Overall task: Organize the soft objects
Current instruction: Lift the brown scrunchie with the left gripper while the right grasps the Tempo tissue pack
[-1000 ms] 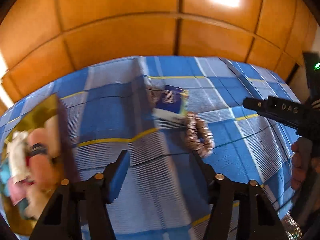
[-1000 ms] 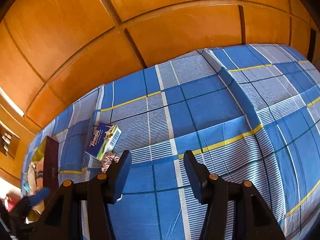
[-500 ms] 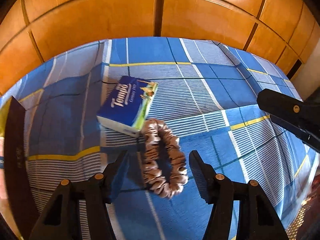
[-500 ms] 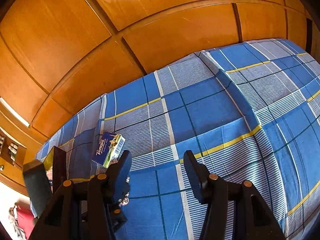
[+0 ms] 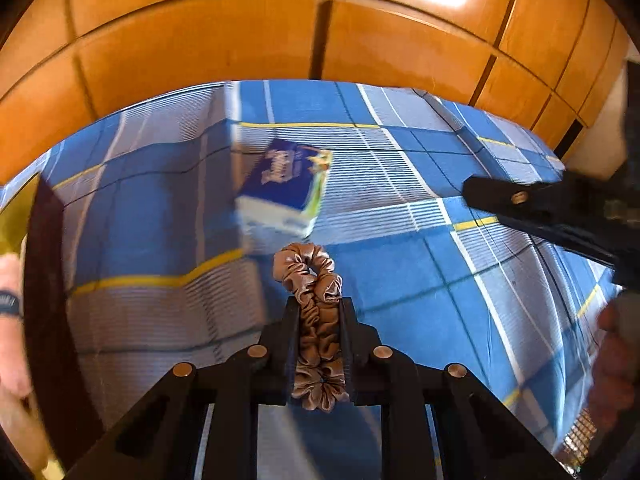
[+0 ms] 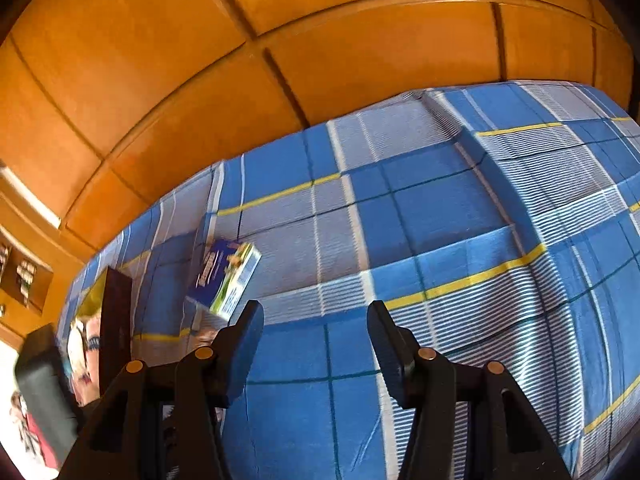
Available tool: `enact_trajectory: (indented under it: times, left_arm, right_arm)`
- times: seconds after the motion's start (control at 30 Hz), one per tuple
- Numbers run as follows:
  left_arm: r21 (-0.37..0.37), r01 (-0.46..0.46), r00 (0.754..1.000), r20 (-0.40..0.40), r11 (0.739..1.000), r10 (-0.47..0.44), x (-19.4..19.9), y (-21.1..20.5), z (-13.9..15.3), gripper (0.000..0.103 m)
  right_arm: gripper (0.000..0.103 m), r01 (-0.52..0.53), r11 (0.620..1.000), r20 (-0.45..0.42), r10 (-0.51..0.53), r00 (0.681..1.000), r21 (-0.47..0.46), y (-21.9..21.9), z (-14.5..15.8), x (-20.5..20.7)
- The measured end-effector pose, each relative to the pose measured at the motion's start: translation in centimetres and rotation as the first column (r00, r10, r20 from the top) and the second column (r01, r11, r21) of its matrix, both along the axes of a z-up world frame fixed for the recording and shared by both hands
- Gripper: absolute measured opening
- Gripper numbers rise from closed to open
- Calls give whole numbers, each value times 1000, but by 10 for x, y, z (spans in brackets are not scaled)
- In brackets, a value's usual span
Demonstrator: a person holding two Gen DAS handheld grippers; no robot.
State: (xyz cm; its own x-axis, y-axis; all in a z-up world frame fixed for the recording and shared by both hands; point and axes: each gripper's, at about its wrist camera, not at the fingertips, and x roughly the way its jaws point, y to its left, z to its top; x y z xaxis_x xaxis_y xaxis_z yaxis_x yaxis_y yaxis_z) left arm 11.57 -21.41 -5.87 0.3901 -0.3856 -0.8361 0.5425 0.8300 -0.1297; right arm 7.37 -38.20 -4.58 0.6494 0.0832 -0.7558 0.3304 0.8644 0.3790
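Note:
My left gripper [image 5: 318, 304] is shut on a tan satin scrunchie [image 5: 310, 276], squeezed flat between the jaws and held above the blue plaid bedsheet [image 5: 400, 280]. A blue Tempo tissue pack [image 5: 286, 188] lies just beyond it; it also shows in the right wrist view [image 6: 226, 280]. My right gripper [image 6: 316, 322] is open and empty over the sheet, and it shows at the right of the left wrist view [image 5: 520, 200]. A dark-walled box with a gold lining [image 6: 114, 312] holds several soft items at the far left.
Orange wooden wall panels [image 5: 320, 32] rise behind the bed. The box's dark wall [image 5: 44, 280] stands at the left edge of the left wrist view. A shelf niche [image 6: 24, 276] is at the far left.
My left gripper has closed on the scrunchie and lifted it off the sheet. The right gripper stayed open and shifted a little.

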Motion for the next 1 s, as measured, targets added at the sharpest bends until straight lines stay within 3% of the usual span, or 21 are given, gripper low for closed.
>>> enact_trajectory:
  times: [0.27, 0.4, 0.53, 0.7, 0.83, 0.9, 1.0]
  left_arm:
    - [-57, -32, 999, 35, 998, 34, -29, 57, 18, 18]
    - [-80, -54, 997, 52, 995, 58, -41, 81, 28, 18]
    - [-96, -83, 994, 69, 992, 90, -47, 98, 36, 18]
    - [-115, -116, 989, 79, 986, 126, -53, 121, 44, 18]
    - [-126, -146, 985, 77, 981, 156, -53, 132, 44, 18]
    - [-131, -157, 983, 76, 979, 168, -54, 138, 44, 18]
    - [-139, -172, 979, 82, 975, 184, -56, 146, 47, 19]
  right_arm:
    - [54, -111, 993, -71, 113, 991, 31, 40, -19, 22]
    - [64, -98, 993, -71, 102, 992, 59, 51, -19, 48]
    - [65, -63, 994, -97, 72, 993, 84, 62, -22, 83]
    - [66, -3, 999, -155, 9, 988, 35, 75, -28, 117]
    - [66, -15, 999, -207, 8, 978, -32, 87, -37, 133]
    - [61, -65, 993, -215, 42, 976, -101, 95, -37, 135]
    - [58, -142, 982, -209, 113, 971, -128, 100, -32, 128]
